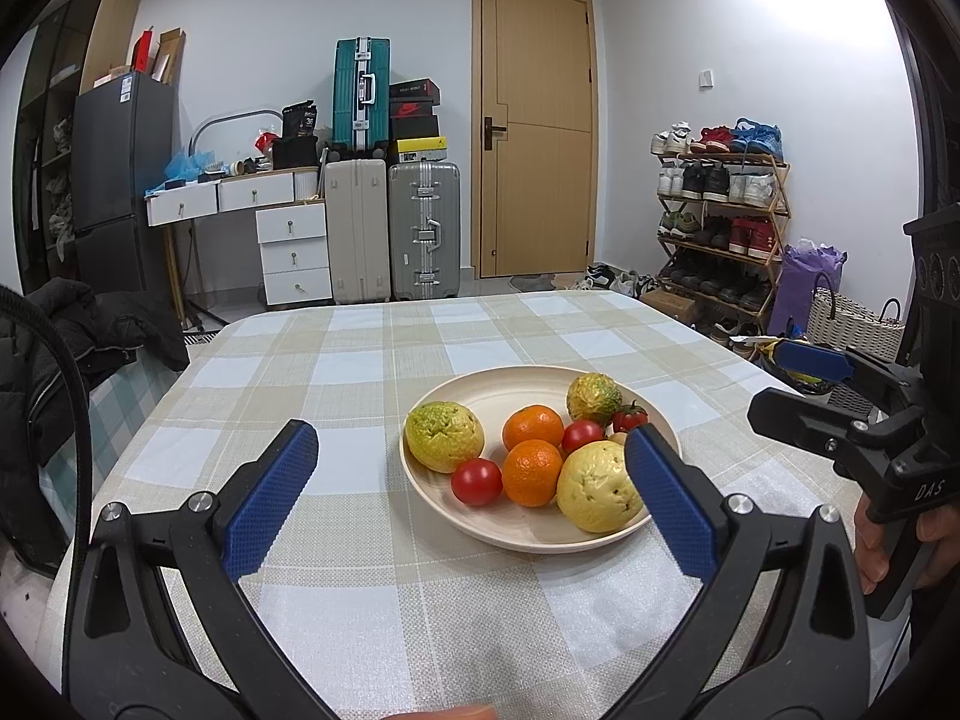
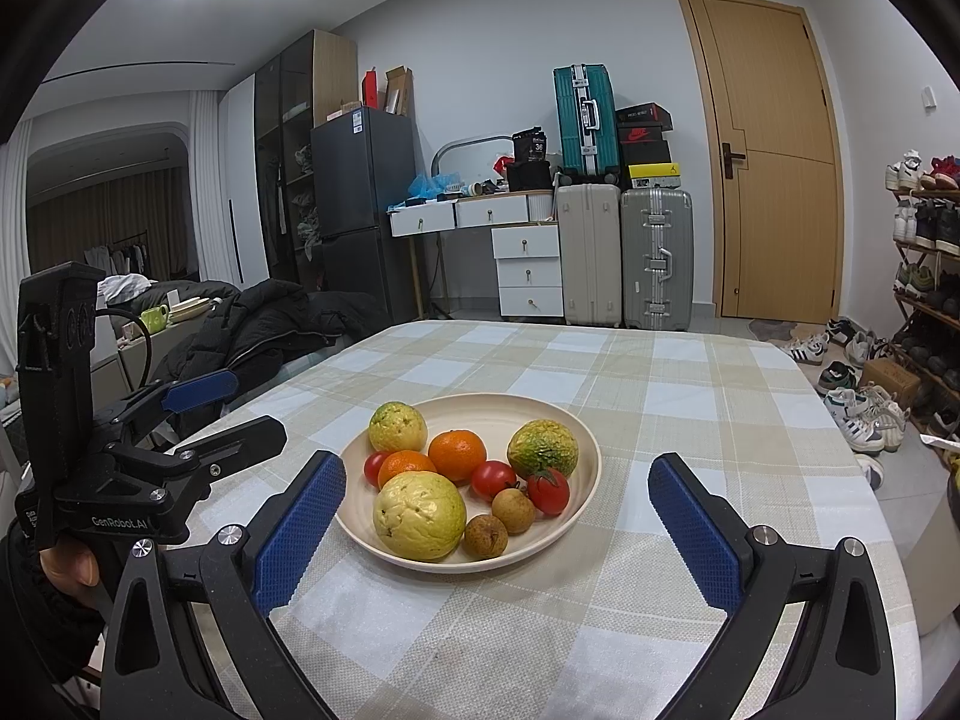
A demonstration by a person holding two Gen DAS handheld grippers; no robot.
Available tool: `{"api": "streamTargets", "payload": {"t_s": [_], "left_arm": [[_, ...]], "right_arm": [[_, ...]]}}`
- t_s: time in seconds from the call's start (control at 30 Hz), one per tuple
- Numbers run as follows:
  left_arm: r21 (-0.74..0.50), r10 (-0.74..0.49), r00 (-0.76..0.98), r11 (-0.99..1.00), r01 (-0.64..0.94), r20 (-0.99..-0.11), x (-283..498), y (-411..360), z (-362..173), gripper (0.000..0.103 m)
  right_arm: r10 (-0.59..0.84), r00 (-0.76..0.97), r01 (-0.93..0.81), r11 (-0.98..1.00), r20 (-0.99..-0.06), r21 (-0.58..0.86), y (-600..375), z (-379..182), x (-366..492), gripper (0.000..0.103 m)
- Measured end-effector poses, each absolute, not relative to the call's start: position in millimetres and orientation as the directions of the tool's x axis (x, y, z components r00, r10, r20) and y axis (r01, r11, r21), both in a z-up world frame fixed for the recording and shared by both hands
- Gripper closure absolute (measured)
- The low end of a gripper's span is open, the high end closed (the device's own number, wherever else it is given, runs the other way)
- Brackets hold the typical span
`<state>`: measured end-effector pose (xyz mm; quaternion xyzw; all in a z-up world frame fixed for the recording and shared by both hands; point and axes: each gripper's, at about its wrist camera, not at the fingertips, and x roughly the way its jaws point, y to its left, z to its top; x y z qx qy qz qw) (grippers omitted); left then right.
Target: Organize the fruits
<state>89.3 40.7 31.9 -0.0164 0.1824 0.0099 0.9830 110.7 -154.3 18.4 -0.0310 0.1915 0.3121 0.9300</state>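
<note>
plate [image 2: 585, 483]: sitting mid-frame between right gripper [image 2: 498, 516] fingers, gaping, untouched
left gripper [image 1: 471, 480]: gaping too
right wrist view only: showing two brown fruits [image 2: 486, 535]

Bare tablecloth [image 2: 690, 408] all round plate [image 2: 591, 468] (fruit crowded).

plate [image 2: 585, 483] cream; oranges [image 2: 457, 455] orange; tomatoes [image 2: 492, 479] red; tablecloth [image 2: 660, 384] beige-white check; small fruits [image 2: 486, 535] brownish, perhaps longans
</note>
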Motion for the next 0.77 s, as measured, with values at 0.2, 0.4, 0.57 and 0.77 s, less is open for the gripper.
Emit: {"api": "streamTargets", "payload": {"t_s": [0.2, 0.4, 0.57, 0.77], "left_arm": [[-0.03, 0.013, 0.933, 0.999, -0.025, -0.359, 89.3, 39.9, 31.7, 0.001], [-0.028, 0.013, 0.933, 0.999, -0.025, -0.359, 89.5, 39.8, 31.7, 0.001], [-0.028, 0.013, 0.934, 0.999, -0.025, -0.358, 89.8, 39.3, 31.4, 0.001], [-0.023, 0.016, 0.932, 0.999, -0.026, -0.363, 91.5, 38.5, 32.6, 0.001]], "right_arm": [[0.569, 0.732, -0.592, 0.803, -0.376, 0.062, -154.3, 18.5, 110.8, 0.0], [0.569, 0.732, -0.593, 0.803, -0.376, 0.062, -154.3, 18.5, 110.9, 0.0], [0.569, 0.732, -0.592, 0.803, -0.376, 0.062, -154.3, 18.6, 110.8, 0.0], [0.568, 0.732, -0.592, 0.803, -0.376, 0.062, -154.3, 18.4, 111.2, 0.0]]}}
